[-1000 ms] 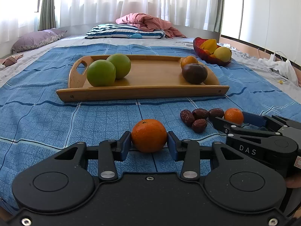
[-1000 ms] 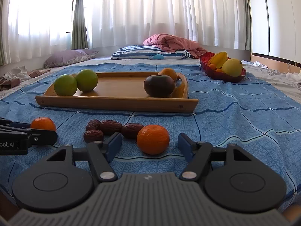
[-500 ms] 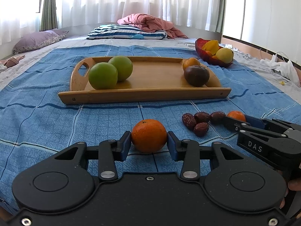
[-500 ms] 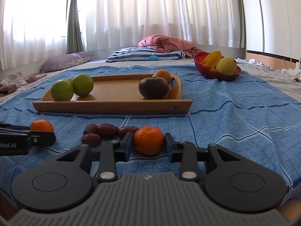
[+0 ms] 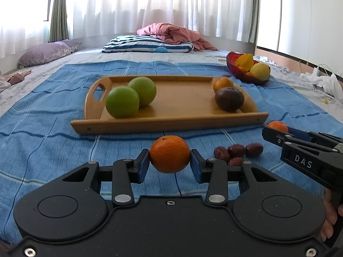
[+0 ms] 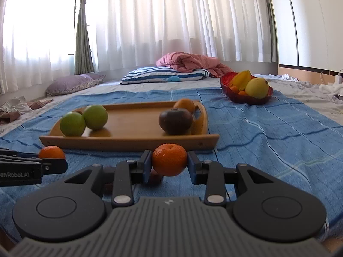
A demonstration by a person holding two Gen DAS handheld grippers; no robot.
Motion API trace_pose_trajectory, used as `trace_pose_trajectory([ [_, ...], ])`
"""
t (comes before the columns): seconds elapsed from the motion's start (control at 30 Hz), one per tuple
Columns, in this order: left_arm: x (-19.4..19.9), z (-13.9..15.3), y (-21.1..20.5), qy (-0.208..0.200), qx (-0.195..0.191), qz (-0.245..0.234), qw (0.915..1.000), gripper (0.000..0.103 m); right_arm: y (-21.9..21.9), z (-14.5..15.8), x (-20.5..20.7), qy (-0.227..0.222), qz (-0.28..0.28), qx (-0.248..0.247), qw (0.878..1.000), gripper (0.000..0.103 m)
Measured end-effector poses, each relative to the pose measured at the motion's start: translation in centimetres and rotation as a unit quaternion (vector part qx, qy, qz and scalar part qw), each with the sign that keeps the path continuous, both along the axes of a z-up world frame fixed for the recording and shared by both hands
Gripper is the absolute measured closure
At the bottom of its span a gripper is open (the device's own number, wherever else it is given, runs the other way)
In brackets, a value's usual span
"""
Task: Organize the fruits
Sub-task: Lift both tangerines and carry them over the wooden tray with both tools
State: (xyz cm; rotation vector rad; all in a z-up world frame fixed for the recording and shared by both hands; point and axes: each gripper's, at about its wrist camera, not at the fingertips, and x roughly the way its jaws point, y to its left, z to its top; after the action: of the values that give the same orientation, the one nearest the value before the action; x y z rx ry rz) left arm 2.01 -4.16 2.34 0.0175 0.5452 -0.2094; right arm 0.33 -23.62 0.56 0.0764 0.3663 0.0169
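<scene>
My left gripper point(image 5: 169, 163) is shut on an orange point(image 5: 169, 154) and holds it above the blue blanket. My right gripper point(image 6: 169, 164) is shut on a second orange point(image 6: 169, 159), also lifted; it shows at the right of the left wrist view point(image 5: 277, 126). A wooden tray point(image 5: 167, 122) lies ahead with two green apples point(image 5: 122, 101), a dark round fruit point(image 5: 229, 99) and a small orange fruit point(image 5: 223, 84). Several brown dates point(image 5: 236, 151) lie on the blanket between the grippers.
A red bowl point(image 6: 246, 98) with yellow and orange fruit sits far right. A striped pillow point(image 5: 148, 45), a pink quilt point(image 5: 173, 32) and a purple pillow point(image 5: 45, 53) lie at the back. White clothes point(image 5: 323, 81) lie at the right edge.
The right gripper closed on its orange and lifted it. The left gripper lifted its orange too. Both moved up and toward the tray.
</scene>
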Motion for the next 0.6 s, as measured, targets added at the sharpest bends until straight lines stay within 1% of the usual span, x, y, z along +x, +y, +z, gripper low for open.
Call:
trace_pose_trajectory([
  [0.13, 1.1, 0.5, 0.1, -0.006, -0.006, 0.001, 1.0000, 0.064, 0.3, 0.8, 1.1, -0.001, 0.009, 0.013, 1.000, 0.063],
  [0.33, 3.0, 1.4, 0.1, -0.018, -0.015, 0.001, 0.9997, 0.064, 0.9, 1.7, 3.4, 0.010, 0.022, 0.034, 0.999, 0.063],
  [0.6, 6.5, 2.0, 0.2, -0.020, -0.025, 0.008, 0.9995, 0.064, 2.0, 2.2, 6.8, 0.024, 0.031, 0.039, 0.998, 0.063],
])
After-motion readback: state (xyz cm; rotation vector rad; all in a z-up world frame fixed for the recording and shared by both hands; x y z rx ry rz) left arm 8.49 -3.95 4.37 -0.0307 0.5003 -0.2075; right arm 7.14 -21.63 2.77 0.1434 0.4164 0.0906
